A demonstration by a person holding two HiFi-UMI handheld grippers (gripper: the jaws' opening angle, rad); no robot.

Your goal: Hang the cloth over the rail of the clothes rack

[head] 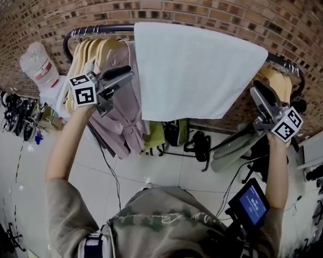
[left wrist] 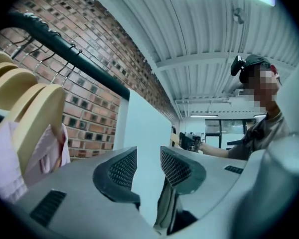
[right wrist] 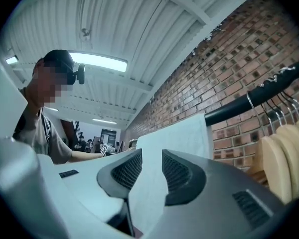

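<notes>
A white cloth hangs draped over the black rail of the clothes rack, in front of the brick wall. My left gripper sits just off the cloth's left edge, open, with nothing between its fingers. My right gripper is below the cloth's right corner, also open and empty. In the left gripper view the jaws stand apart with the cloth seen beyond the gap, under the rail. In the right gripper view the gripper shows the same gap in front of the cloth and the rail.
Wooden hangers with a pink garment fill the rail to the left of the cloth; more hangers hang at its right end. Bags lie on the floor under the rack. A device with a blue screen sits by my right side.
</notes>
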